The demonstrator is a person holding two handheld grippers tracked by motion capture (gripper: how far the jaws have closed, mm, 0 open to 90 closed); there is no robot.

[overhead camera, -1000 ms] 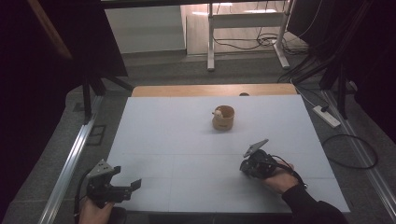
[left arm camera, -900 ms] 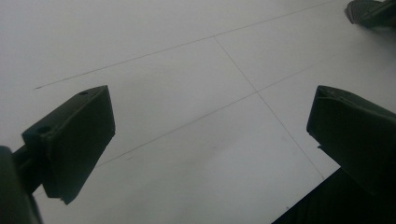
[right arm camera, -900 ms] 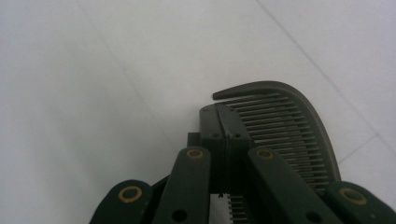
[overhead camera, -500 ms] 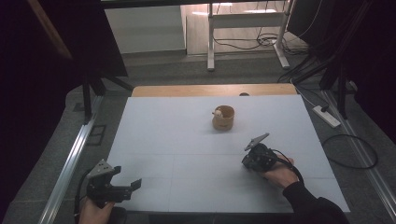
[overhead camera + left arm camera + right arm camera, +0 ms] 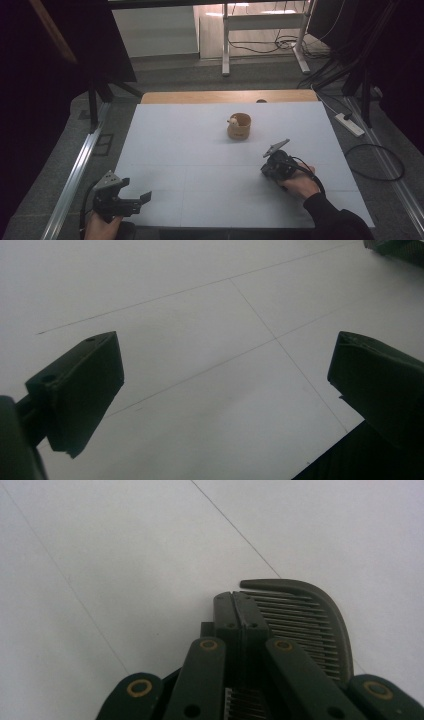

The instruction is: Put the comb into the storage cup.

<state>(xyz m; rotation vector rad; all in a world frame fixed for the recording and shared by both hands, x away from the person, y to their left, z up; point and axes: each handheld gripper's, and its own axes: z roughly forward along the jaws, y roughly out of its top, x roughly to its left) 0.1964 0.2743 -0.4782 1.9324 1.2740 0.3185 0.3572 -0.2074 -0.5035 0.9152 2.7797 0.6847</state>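
While clamped in the right gripper (image 5: 234, 600), one comb (image 5: 305, 625); one cup (image 5: 239, 126) apart.

high view: above near edge, looking forward and down on whole counter (image 5: 200, 150) | left gripper view: low, close, skimming same white counter | right gripper view: close, steeply down on that surface

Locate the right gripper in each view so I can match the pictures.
High view: right gripper right of centre, near side.
Left gripper view: top right corner, a dark shape, probably it.
Right gripper view: bottom centre, jaws shut on a comb.
Shared landmark: thin seam lines on the white table.
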